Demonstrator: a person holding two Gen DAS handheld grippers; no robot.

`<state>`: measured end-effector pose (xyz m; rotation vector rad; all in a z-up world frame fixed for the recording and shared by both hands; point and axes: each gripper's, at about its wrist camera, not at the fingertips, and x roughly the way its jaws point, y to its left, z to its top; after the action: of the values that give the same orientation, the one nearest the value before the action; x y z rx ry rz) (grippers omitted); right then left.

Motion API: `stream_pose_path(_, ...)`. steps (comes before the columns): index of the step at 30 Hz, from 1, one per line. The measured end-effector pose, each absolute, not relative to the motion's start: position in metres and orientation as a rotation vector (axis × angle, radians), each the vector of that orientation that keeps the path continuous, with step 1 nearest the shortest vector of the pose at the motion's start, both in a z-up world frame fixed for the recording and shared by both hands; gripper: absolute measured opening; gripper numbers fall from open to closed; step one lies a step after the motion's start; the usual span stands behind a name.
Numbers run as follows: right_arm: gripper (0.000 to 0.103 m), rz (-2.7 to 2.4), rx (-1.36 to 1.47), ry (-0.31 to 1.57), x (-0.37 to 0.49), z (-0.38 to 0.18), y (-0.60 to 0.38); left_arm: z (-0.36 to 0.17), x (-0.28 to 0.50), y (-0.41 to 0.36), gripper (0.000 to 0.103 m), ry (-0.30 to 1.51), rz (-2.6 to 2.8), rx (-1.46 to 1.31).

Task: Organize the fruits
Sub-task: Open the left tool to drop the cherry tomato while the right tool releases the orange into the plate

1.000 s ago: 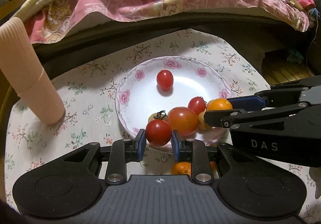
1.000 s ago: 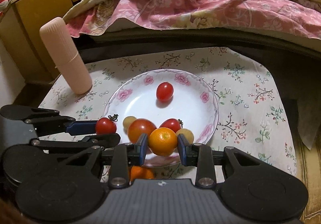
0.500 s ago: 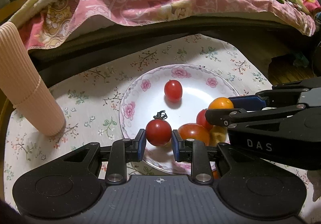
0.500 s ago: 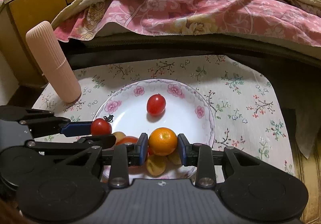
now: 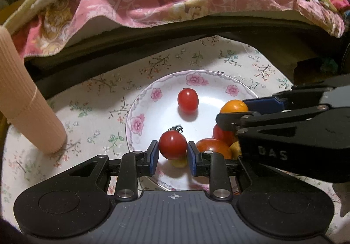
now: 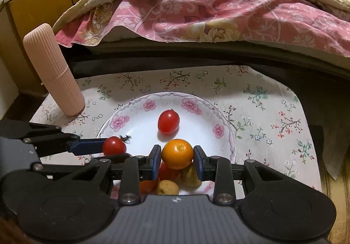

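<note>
Left wrist view: the left gripper [image 5: 172, 155] is clamped on a red stemmed tomato [image 5: 172, 145], held just above the near part of the floral plate [image 5: 140, 112]. A lone oval tomato [image 5: 188, 99] lies at the plate's centre; the other fruits [image 5: 213, 147] cluster at its right.

Right wrist view: the right gripper [image 6: 177, 159] is clamped on an orange fruit [image 6: 177, 153] above the plate's near rim [image 6: 227, 134], over the cluster. A ribbed pink cylinder [image 6: 53, 69] stands on the bench [image 6: 262, 99].

Step in hand, by judgement: both fruits carried for placing. Next each needs a free spot on the plate and a gentle release to prevent rolling.
</note>
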<state>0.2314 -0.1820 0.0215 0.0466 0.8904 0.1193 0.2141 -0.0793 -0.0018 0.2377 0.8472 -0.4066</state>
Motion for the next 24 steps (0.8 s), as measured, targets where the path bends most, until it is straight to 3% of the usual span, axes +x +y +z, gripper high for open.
stream_pose_path(24,0.034,0.080,0.067,0.883,0.2338,0.0249,-0.1866,0.0025,0.2166,-0.0709,0.047,0.849,-0.377,0.210)
